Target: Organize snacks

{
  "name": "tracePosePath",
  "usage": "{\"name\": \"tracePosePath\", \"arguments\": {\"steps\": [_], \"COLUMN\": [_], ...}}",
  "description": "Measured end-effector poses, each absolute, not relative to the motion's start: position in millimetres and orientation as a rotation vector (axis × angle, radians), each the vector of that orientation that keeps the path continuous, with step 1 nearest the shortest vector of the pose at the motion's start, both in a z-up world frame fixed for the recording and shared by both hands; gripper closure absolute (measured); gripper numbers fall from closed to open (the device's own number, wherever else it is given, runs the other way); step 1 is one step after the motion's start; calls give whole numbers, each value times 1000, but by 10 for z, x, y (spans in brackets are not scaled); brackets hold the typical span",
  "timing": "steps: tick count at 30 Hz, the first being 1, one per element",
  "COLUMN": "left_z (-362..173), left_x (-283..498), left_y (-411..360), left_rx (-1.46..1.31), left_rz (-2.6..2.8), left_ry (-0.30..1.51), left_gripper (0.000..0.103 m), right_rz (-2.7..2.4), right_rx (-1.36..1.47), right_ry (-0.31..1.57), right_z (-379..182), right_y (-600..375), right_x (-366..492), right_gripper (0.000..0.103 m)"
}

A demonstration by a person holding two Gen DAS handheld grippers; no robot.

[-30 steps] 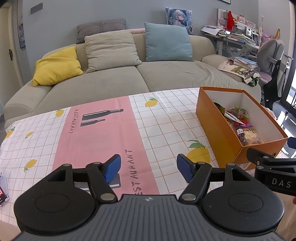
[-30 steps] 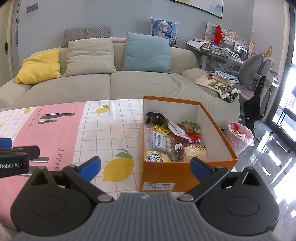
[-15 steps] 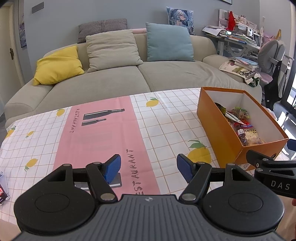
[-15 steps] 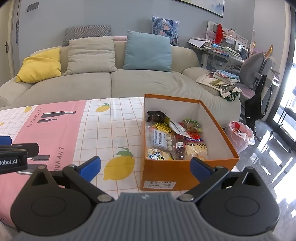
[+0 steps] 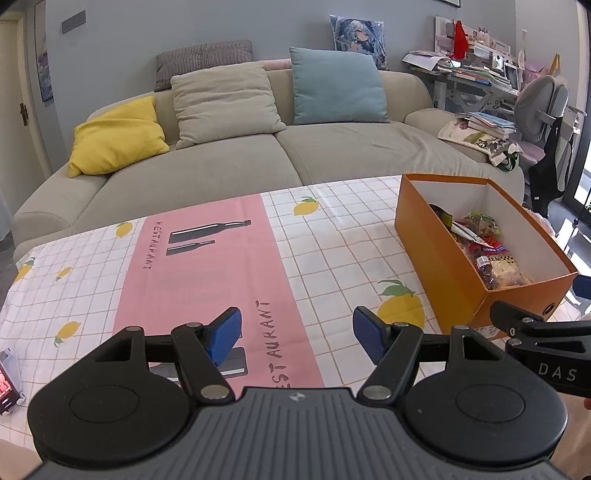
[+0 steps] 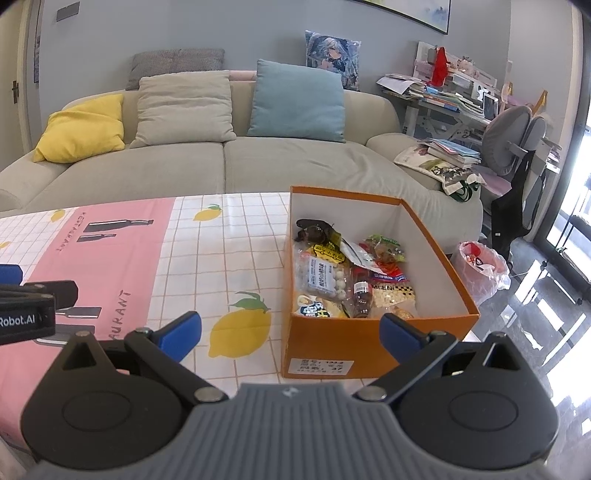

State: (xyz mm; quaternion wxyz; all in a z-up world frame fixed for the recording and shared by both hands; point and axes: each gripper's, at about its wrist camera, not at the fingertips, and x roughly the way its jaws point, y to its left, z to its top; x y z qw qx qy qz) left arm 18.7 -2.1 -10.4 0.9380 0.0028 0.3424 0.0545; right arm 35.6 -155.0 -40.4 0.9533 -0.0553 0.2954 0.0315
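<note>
Tools [image 5: 295,334] [image 6: 290,330] both agape, empty; only right view shows box [image 6: 373,354] label, pink bin bag [image 6: 480,269].

- A home living room: a beige sofa [image 5: 280,162] with yellow [image 5: 114,136], beige and teal cushions [image 6: 297,101] stands against a grey wall.
- A bench under a lemon-print tablecloth [image 5: 332,254] sits before the sofa.
- A cluttered study desk [image 6: 443,99] piled with books, a grey chair [image 6: 513,140], and a framed picture [image 6: 406,11] fill the right side.
</note>
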Motion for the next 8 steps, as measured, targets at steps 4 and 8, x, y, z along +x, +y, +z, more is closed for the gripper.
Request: {"name": "tracePosePath", "arguments": {"steps": [4,8], "left_z": [-97,-88], "left_x": [168,163], "left_y": [-7,-2], "left_rx": [1,1], "left_rz": [105,109], "left_ry": [691,680], "left_gripper": [22,22], "right_rz": [68,70], "right_rx": [-117,-119], "right_ry": [599,599], "right_z": [-405,-418], "right_y": [-1540,-1534], "right_x": [353,353], "right_gripper": [3,3]}}
